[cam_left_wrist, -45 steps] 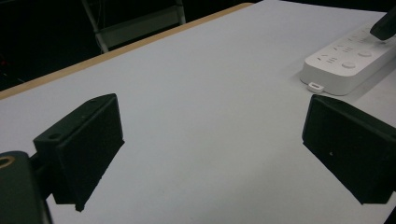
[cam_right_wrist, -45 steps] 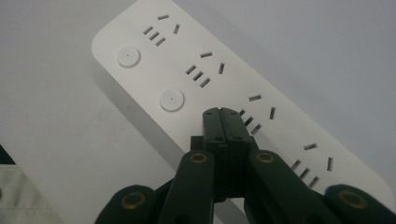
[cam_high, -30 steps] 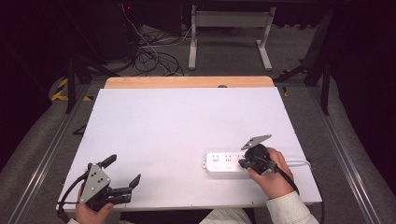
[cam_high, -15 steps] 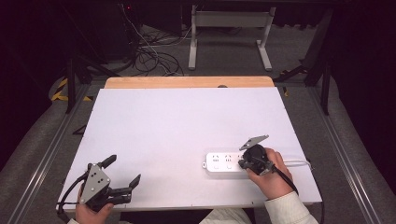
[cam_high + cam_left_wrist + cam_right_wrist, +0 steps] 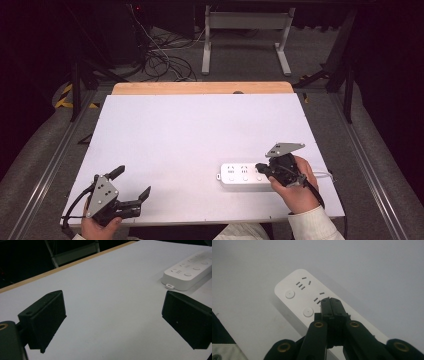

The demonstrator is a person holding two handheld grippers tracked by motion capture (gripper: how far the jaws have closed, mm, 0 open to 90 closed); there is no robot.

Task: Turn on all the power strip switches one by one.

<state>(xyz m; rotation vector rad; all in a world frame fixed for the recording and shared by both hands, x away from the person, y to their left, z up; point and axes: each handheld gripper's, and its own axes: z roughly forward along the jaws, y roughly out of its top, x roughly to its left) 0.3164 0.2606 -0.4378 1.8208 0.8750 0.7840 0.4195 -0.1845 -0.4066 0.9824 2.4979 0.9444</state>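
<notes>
High view: a white power strip [image 5: 246, 175] is seen lying flat on the white table [image 5: 200, 135], at about 4 o'clock from the table's middle, long axis running 9-to-3, with its cord end hidden under the right hand [image 5: 299, 186]. The right gripper [image 5: 261, 167] is brought in from 3 o'clock and set low over the strip's right-hand end; whether the tips touch the top face cannot be told here. The left gripper [image 5: 134, 184] is held at about 7 o'clock near the front edge, well apart from the strip, presumably parked so that the work area is left free for the other hand. Left gripper view: the two black jaws are seen spread wide with bare table between them, nothing gripped; the power strip [image 5: 188, 270] is seen at 2 o'clock, beyond the right-hand jaw, with its round buttons and socket slots facing up. Right gripper view: the jaws are seen pressed together, pad against pad, with nothing pinched between them, and the joined tip [image 5: 331, 301] is placed over the strip's [image 5: 312, 300] upper face, just beside a socket's slots and close to a round button [image 5: 308, 312] at 8 o'clock from the tip. The closed, blunt tip is judged to be held that way so that it can serve as a single pressing point on a switch, not as a grasp.
</notes>
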